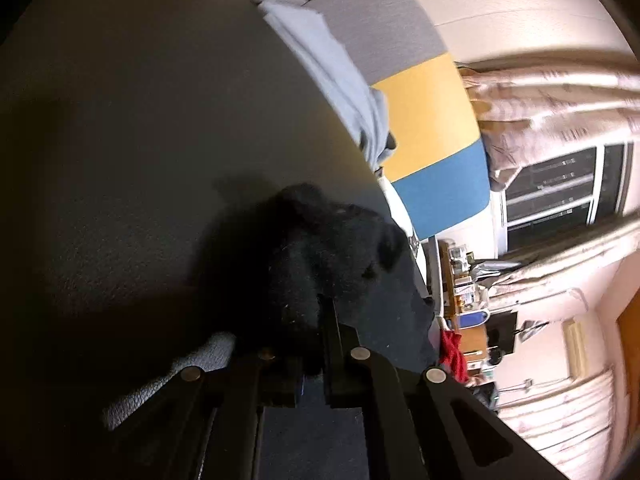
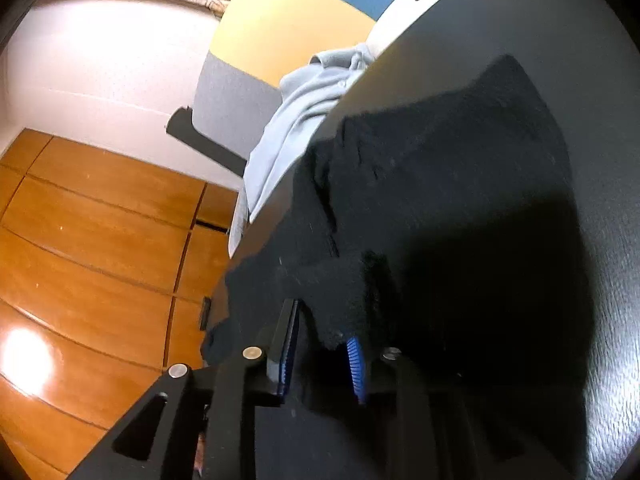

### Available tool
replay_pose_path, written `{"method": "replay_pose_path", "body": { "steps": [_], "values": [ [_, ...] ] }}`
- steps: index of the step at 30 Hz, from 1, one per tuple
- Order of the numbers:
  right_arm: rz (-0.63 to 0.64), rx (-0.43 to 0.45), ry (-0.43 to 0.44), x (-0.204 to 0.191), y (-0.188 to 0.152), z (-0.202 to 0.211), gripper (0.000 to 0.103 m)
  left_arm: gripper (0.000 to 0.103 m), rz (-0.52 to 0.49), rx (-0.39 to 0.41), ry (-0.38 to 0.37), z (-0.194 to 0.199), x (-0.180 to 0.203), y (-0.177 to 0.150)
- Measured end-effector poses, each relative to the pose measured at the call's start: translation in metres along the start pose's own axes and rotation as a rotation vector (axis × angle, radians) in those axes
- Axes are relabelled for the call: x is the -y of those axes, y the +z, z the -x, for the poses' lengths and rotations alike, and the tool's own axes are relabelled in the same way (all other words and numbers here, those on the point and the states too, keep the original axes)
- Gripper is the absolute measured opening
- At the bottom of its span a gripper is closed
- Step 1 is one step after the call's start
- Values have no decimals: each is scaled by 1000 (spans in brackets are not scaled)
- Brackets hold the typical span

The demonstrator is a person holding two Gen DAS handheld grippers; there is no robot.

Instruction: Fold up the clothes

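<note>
While both grippers grip the black garment point(image 2: 420, 184) ahead on the table point(image 1: 140, 140), left gripper point(image 1: 320, 312) pinches an edge — right gripper point(image 2: 320, 336) clamps a corner — probably for folding.

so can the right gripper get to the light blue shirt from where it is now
Probably not right away. The right gripper has its fingers around an edge of the black garment, and the light blue shirt lies beyond it at the surface's far edge. It would likely need to let go first.
</note>
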State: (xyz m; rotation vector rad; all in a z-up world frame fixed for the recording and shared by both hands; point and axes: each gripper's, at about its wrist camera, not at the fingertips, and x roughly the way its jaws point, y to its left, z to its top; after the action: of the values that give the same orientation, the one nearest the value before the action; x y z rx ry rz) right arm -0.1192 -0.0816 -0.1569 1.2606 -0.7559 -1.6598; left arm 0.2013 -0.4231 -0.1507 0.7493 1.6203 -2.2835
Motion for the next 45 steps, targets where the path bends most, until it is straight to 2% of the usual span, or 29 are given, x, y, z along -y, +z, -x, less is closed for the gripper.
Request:
{"method": "replay_pose_path", "body": {
  "steps": [3, 6, 7, 8, 10, 11, 13, 17, 18, 20, 22, 23, 24, 25, 28, 29, 31, 34, 37, 38, 40, 41, 43, 45],
  "values": [
    [56, 76, 57, -18, 5, 12, 25, 3, -43, -8, 29, 0, 6, -1],
    [127, 111, 19, -29, 7, 24, 18, 3, -121, -44, 102, -5, 8, -9],
    [140, 101, -21, -27, 6, 25, 18, 5, -131, -57, 120, -7, 7, -11],
    [149, 70, -98, -21, 4, 22, 17, 5, -130, -54, 120, -6, 7, -12],
    [156, 22, -201, -7, -3, 19, 12, 7, -136, -45, 129, -1, 9, -12],
    [175, 24, -236, -8, -6, 20, 5, 11, -137, -39, 115, 4, 13, -13],
    [221, 42, -299, -13, -9, 26, 4, 17, -139, -27, 87, 13, 20, -13],
    [337, 100, -449, -33, -12, 37, 6, 18, -181, 26, 72, 34, 40, -16],
    [368, 126, -483, -41, -12, 40, 14, 18, -197, 43, 75, 37, 45, -17],
    [428, 177, -549, -59, -11, 46, 15, 20, -239, 50, 70, 34, 58, -20],
    [469, 133, -541, -64, -15, 31, 21, 20, -278, 53, 66, 30, 70, -24],
    [487, 104, -531, -66, -18, 22, 31, 20, -289, 38, 63, 24, 73, -26],
    [506, 76, -522, -67, -21, 13, 36, 20, -301, 22, 61, 17, 77, -29],
    [524, 47, -512, -69, -24, 5, 36, 21, -309, 14, 75, 12, 80, -32],
    [578, -38, -483, -74, -33, -22, 36, 20, -283, 59, 215, 15, 68, -34],
    [596, -67, -473, -76, -35, -31, 36, 20, -250, 64, 187, 18, 63, -31],
    [595, -48, -452, -81, -34, -24, 36, 20, -241, 49, 123, 15, 63, -25],
    [616, -52, -457, -79, -38, -27, 36, 21, -330, 33, 97, -1, 82, -23],
    [640, -60, -465, -77, -43, -31, 39, 21, -393, -4, 149, -36, 97, -9],
    [649, -62, -468, -76, -45, -33, 41, 21, -411, -3, 198, -47, 97, -3],
    [665, -68, -474, -75, -48, -36, 42, 17, -382, -31, 260, -68, 89, 11],
    [673, -59, -454, -71, -49, -34, 41, 16, -344, -50, 252, -73, 82, 18],
    [658, -55, -426, -67, -47, -32, 41, 19, -251, -38, 42, -48, 71, 34],
    [639, -53, -401, -64, -45, -31, 41, 20, -272, 1, 25, -17, 65, 45]
  ]
}}
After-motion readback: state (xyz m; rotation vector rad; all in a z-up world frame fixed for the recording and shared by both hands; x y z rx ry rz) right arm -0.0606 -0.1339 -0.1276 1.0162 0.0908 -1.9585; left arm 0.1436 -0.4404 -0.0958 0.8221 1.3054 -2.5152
